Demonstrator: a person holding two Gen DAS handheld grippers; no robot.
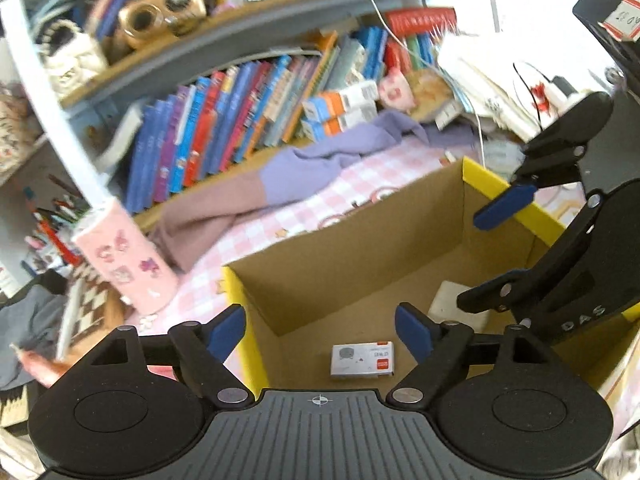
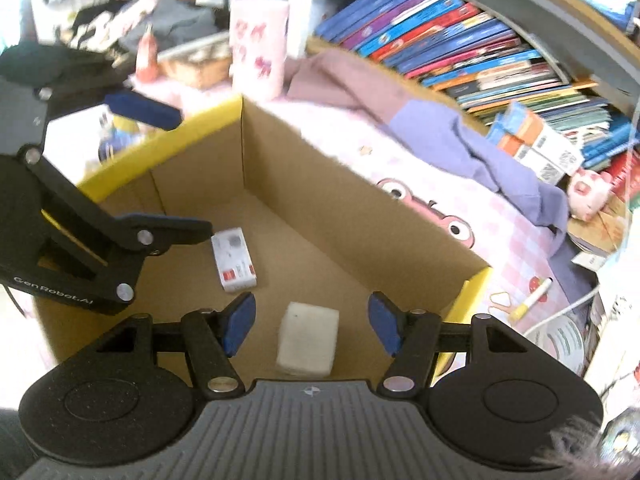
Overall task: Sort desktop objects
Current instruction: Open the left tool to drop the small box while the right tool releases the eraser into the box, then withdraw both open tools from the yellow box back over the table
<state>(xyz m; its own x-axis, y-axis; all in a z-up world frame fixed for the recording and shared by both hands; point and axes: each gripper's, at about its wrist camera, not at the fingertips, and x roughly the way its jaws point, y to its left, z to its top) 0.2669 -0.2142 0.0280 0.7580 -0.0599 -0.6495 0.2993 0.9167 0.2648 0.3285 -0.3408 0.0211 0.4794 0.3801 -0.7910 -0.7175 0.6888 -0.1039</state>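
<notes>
Hovering over cardboard box [image 1: 344,248] w/ yellow rim, left gripper [image 1: 320,334] jaws wide, empty, right gripper [image 2: 311,322] jaws apart, empty, small printed carton [image 1: 362,360] & white pad [image 2: 307,338] on box floor, well apart.

"GenRobot.AI" stands in pale letters on the black left gripper [image 2: 156,184]; "DAS" on the black right gripper [image 1: 486,260].
</notes>
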